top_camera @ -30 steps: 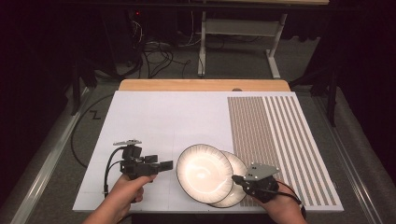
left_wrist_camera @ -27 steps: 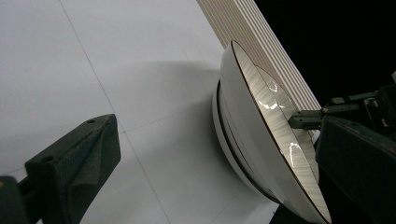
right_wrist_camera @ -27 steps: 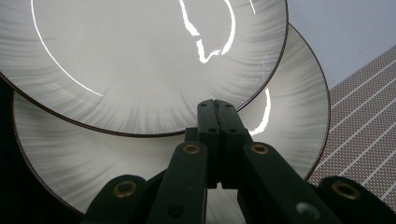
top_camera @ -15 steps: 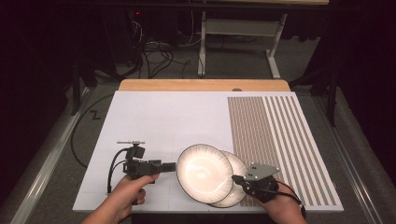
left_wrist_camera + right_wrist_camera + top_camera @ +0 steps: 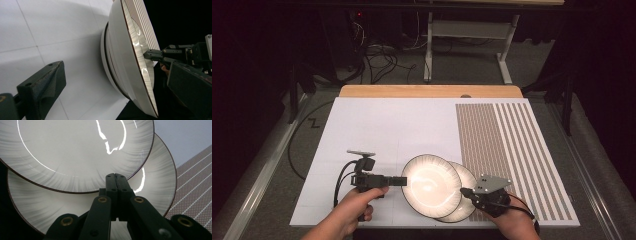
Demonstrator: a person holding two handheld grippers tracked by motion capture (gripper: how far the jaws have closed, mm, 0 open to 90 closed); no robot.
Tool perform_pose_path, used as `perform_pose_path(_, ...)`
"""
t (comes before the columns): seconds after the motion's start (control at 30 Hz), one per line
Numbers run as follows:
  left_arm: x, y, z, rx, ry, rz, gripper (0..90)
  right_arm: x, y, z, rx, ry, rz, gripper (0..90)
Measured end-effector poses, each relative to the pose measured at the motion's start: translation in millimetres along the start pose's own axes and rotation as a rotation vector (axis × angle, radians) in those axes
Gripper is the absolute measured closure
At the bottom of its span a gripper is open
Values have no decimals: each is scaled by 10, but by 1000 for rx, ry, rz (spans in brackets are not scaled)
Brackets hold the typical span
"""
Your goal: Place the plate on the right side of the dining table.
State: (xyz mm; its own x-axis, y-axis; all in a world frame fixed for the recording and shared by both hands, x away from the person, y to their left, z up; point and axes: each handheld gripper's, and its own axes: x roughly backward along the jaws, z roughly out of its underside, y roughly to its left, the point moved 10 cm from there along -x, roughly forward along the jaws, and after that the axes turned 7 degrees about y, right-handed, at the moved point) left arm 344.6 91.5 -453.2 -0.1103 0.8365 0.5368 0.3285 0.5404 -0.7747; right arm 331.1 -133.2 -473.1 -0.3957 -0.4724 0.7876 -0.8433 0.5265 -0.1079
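Two white plates with grey-streaked rims lie overlapped near the front edge of the white mat. The top plate partly covers the lower plate and is tilted over it. My left gripper is level and open. The top plate's left rim lies between its jaws, and neither pad touches it. My right gripper is shut, with its tips on the top plate's right rim. The right gripper's fingers meet that rim in the left gripper view.
A panel of brown and white stripes covers the right part of the mat. A wooden strip borders the far edge. Cables and a metal desk frame are on the floor beyond.
My left gripper has crept rightward up to the top plate's rim. The right gripper and both plates have kept their places.
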Motion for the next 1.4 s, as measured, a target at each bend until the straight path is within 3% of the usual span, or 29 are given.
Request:
perform_pose_path(0.4,-170,-86,36,74,71,59,184,-1,2,-2,2,-2,1,900)
perform_pose_path(0.6,-236,-102,61,102,114,60,260,2,6,-2,4,-2,1,900)
perform_pose_path(0.7,-251,-108,57,113,122,58,341,3,9,-3,4,-2,2,900)
perform_pose_path(1.1,-300,-138,73,101,179,-1,611,2,7,-3,5,-2,5,900)
perform_pose_path(1.13,-308,-132,79,94,186,-20,631,2,7,-2,7,-2,6,900)
perform_pose_path(1.4,-317,-113,90,83,205,-61,701,3,7,-1,8,-1,8,900)
